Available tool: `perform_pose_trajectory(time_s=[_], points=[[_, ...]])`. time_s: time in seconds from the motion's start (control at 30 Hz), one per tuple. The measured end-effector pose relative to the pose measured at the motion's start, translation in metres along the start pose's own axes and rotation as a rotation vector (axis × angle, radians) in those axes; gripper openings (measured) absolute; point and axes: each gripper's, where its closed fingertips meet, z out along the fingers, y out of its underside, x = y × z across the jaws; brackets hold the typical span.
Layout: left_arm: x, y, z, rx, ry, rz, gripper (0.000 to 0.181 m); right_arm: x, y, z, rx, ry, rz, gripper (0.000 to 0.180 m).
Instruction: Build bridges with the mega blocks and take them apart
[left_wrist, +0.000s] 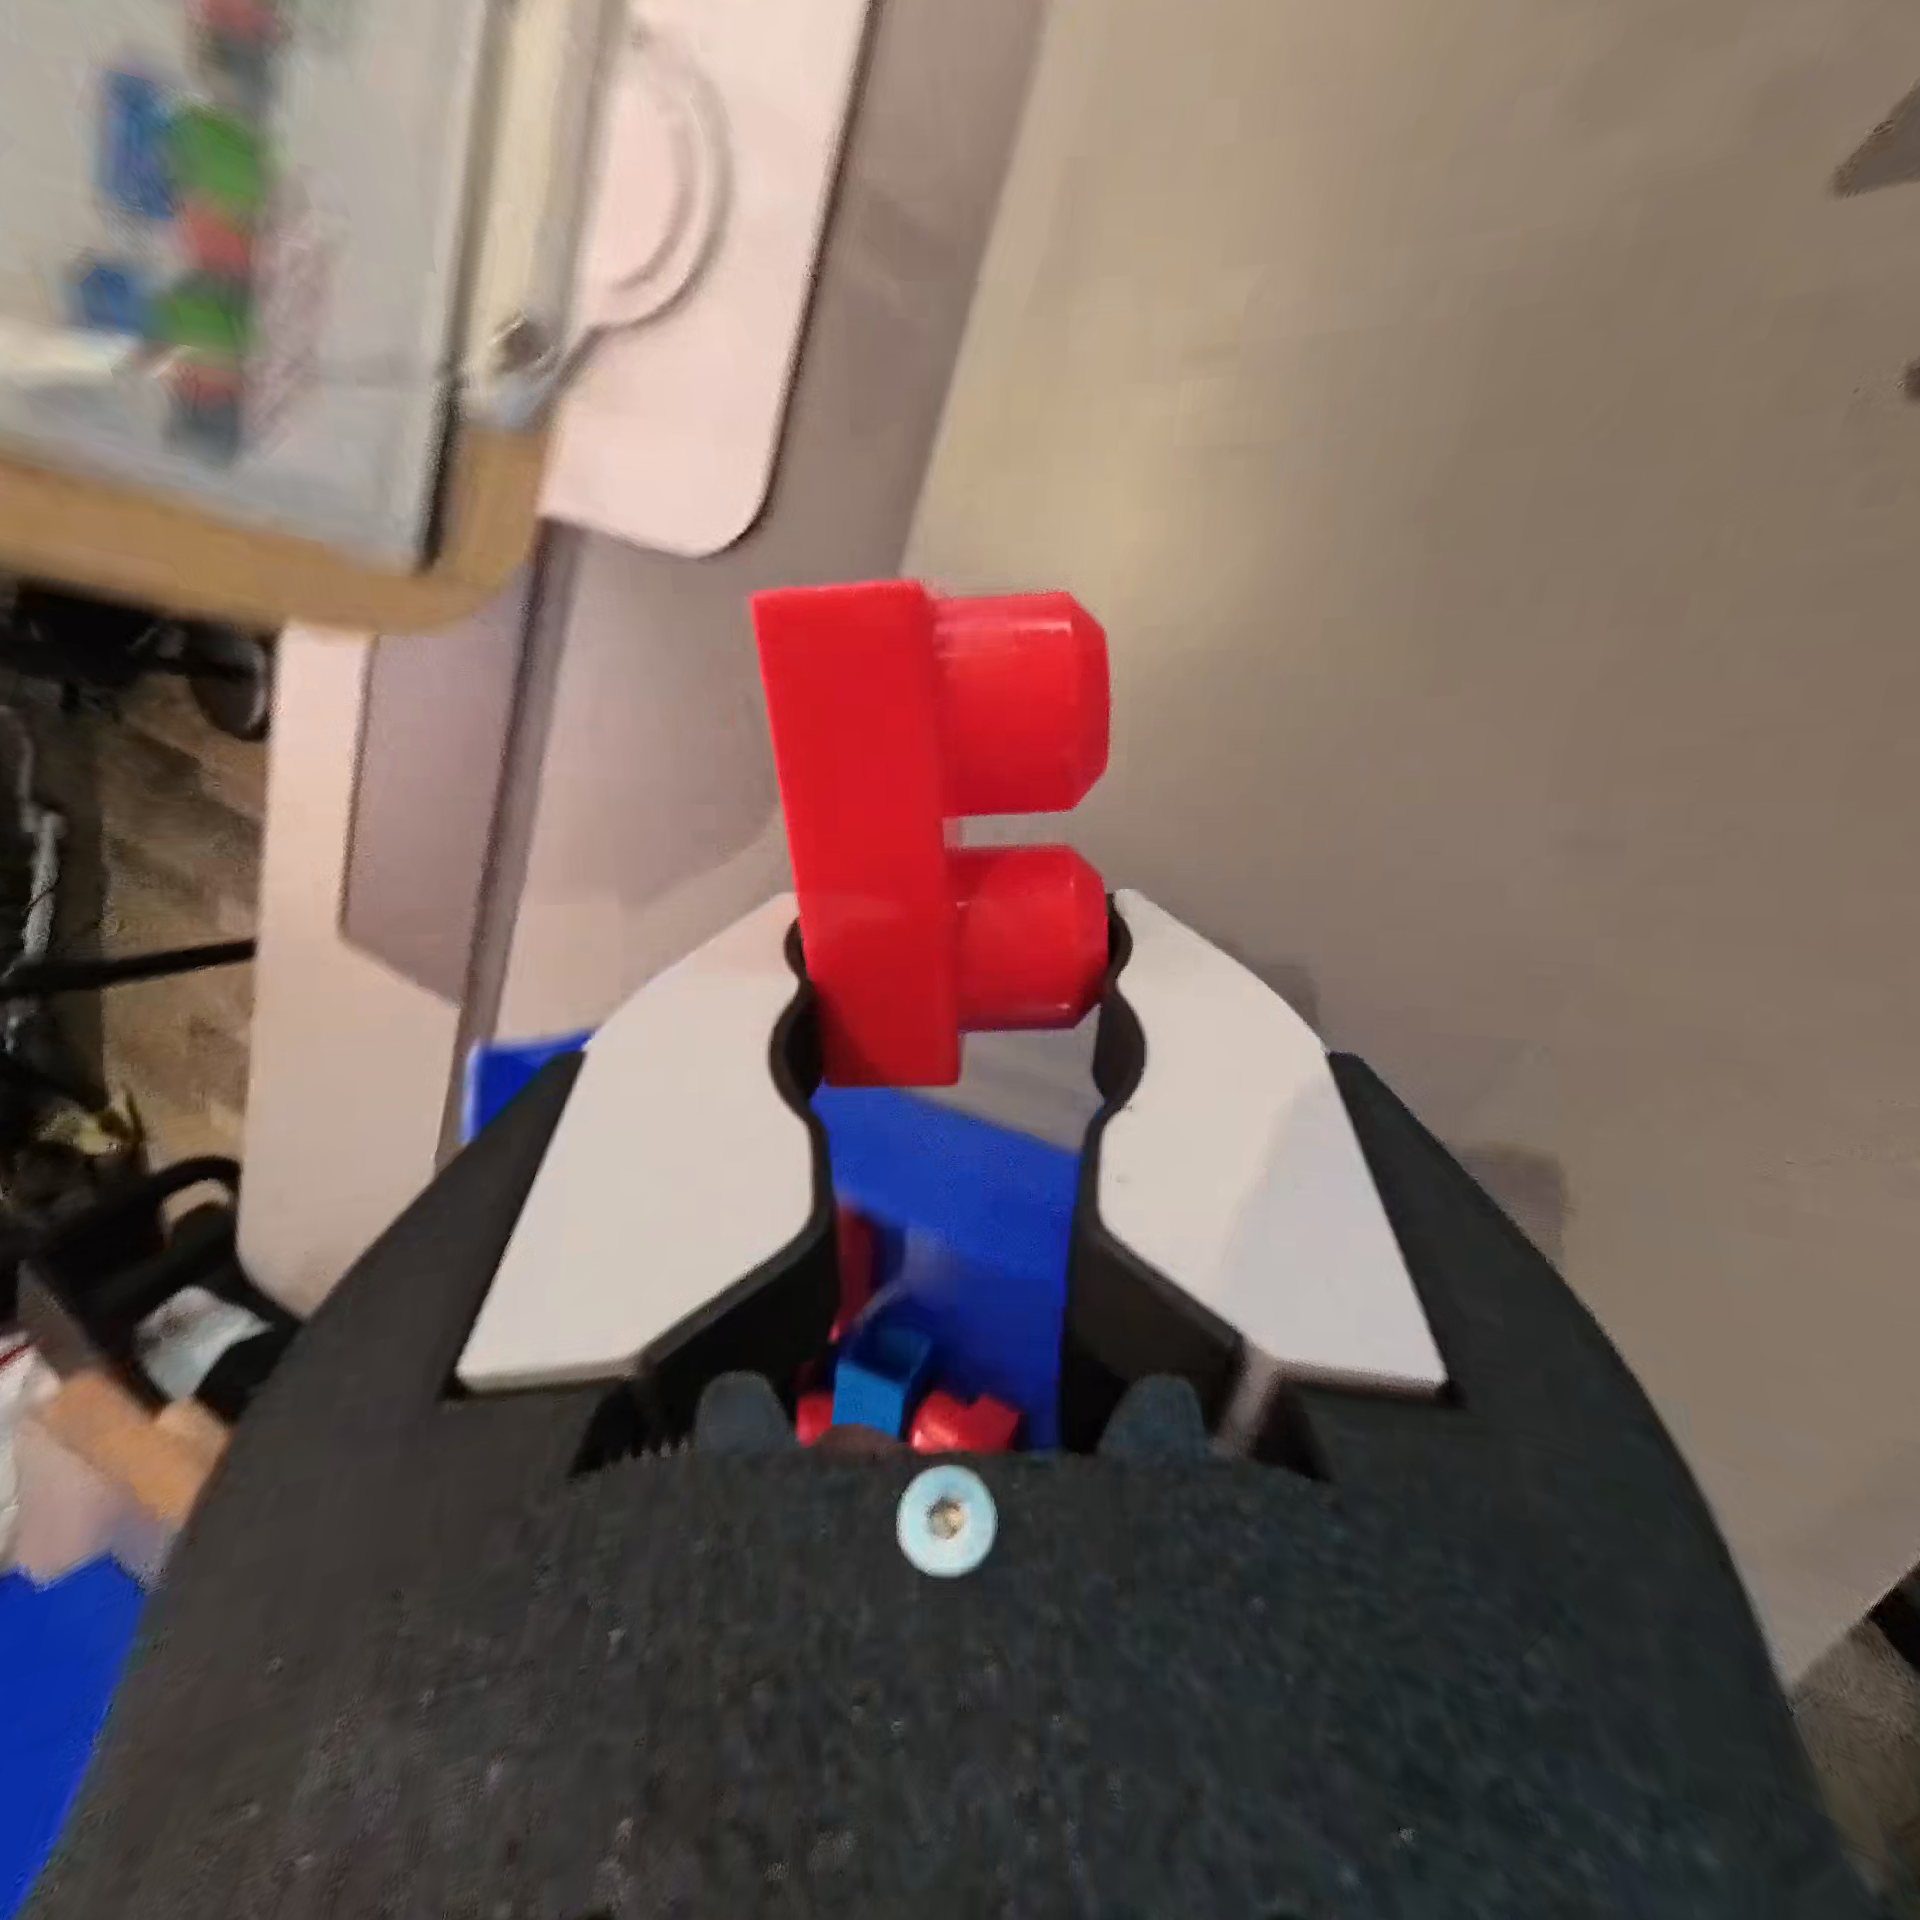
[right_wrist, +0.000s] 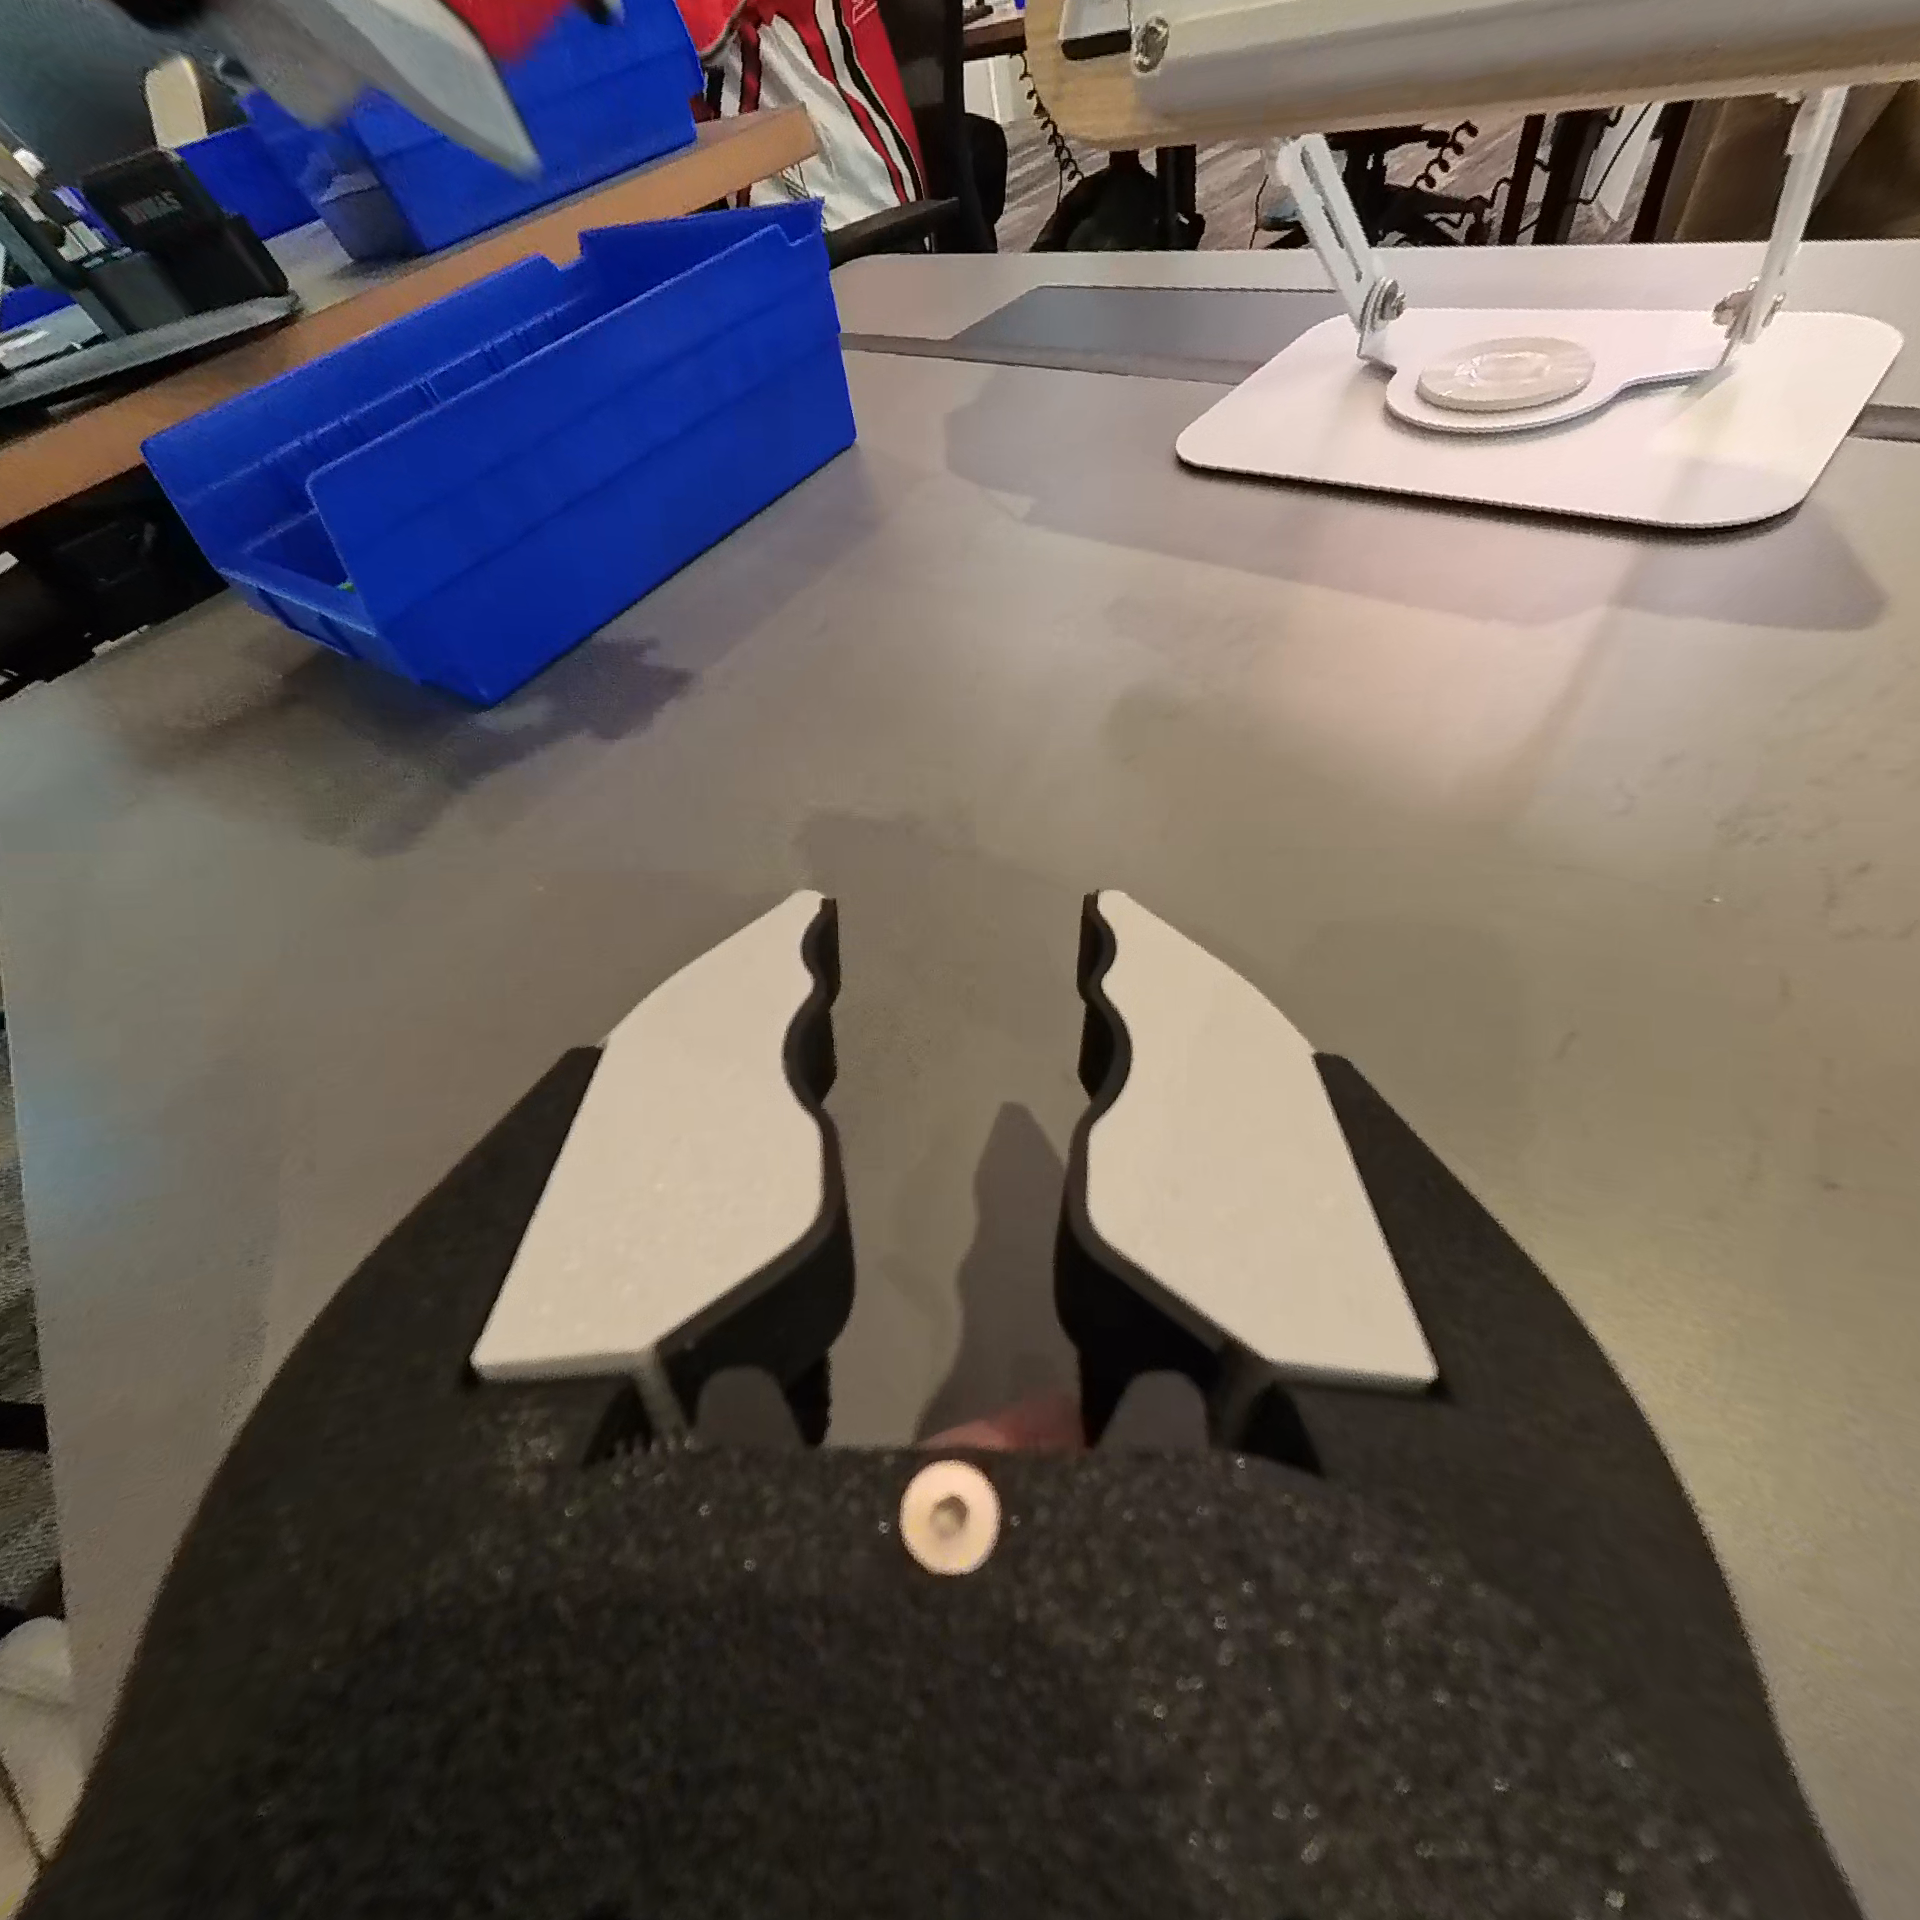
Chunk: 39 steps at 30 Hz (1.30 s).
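Grey tabletop (right_wrist: 1143, 727) beside the blue bin (right_wrist: 582, 447) carries no bridge yet. Left tongs (left_wrist: 956, 987) grip a red block (left_wrist: 894, 831) above the bin; right tongs (right_wrist: 956, 997) hover parted, empty.

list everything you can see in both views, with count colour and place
red block: one, red, clamped in the left gripper, studs pointing right
loose blocks: several, red and blue, in the bin under the left gripper
blue bin: one on the grey table, far left; more blue bins on the desk behind
table: one, grey, bare in front of the right gripper
white stand: one, base on the table, far right
left gripper: one, shut on the red block
right gripper: one, open, empty, over the table
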Motion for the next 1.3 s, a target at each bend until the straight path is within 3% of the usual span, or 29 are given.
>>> perform_pose_trajectory(time_s=[0.2, 0.3, 0.73, 0.83, 0.93, 1.07, 1.2, 1.3], points=[[0.077, -0.05, 0.109, -0.192, 0.213, 0.12, 0.05, -0.002, 0.001, -0.001, -0.009, 0.002, -0.021, 0.045], [0.095, -0.063, 0.14, -0.23, 0.272, 0.107, 0.05, -0.002, 0.0, -0.006, -0.012, 0.017, -0.042, 0.046], [0.107, -0.075, 0.166, -0.288, 0.316, 0.073, 0.05, 0.0, -0.011, -0.025, 0.014, 0.013, -0.026, 0.046], [0.109, -0.075, 0.166, -0.279, 0.317, 0.071, 0.059, -0.002, -0.01, -0.025, 0.008, 0.007, -0.032, 0.046], [0.109, -0.069, 0.158, -0.249, 0.307, 0.035, 0.068, -0.003, -0.009, -0.024, 0.006, -0.006, -0.024, 0.046], [0.104, -0.055, 0.122, -0.049, 0.21, -0.085, 0.065, -0.004, -0.009, -0.026, 0.01, -0.018, -0.016, 0.046], [0.095, -0.023, 0.05, 0.264, -0.015, -0.32, 0.064, -0.005, -0.009, -0.028, 0.01, -0.032, -0.009, 0.046], [0.091, 0.025, -0.009, 0.441, -0.212, -0.548, 0.063, -0.005, -0.008, -0.026, 0.006, -0.037, 0.0, 0.046]])
